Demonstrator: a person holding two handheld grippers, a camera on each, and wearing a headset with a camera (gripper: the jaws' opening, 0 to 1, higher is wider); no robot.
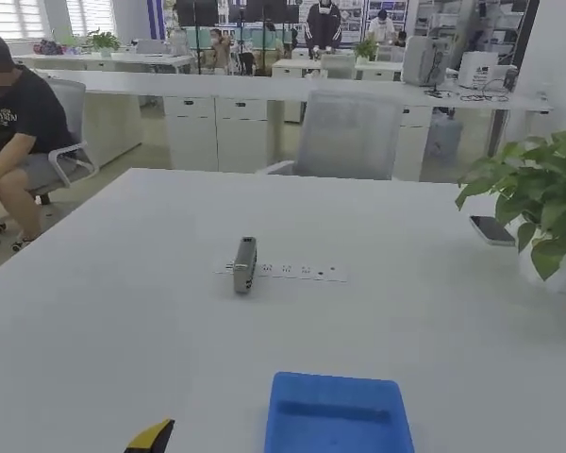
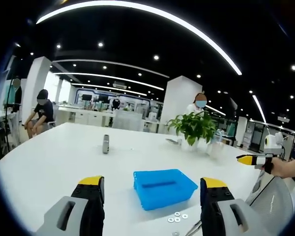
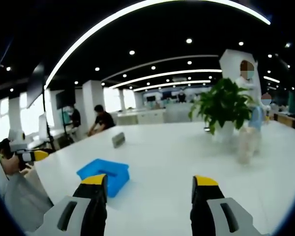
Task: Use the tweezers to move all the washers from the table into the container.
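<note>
2 released, empty: left gripper (image 2: 152,183), right gripper (image 3: 150,180); white office table (image 1: 123,311) bears blue container (image 1: 338,415), washers (image 2: 177,217), potted plant (image 1: 538,189).

Head high, gripper views low — container (image 1: 338,415) shared

Bright, even light comes from ceiling strips (image 2: 157,13) and windows (image 1: 9,17). The white bench (image 1: 123,330) shows little shadow. Gripper views curve strongly; the right is soft.
</note>
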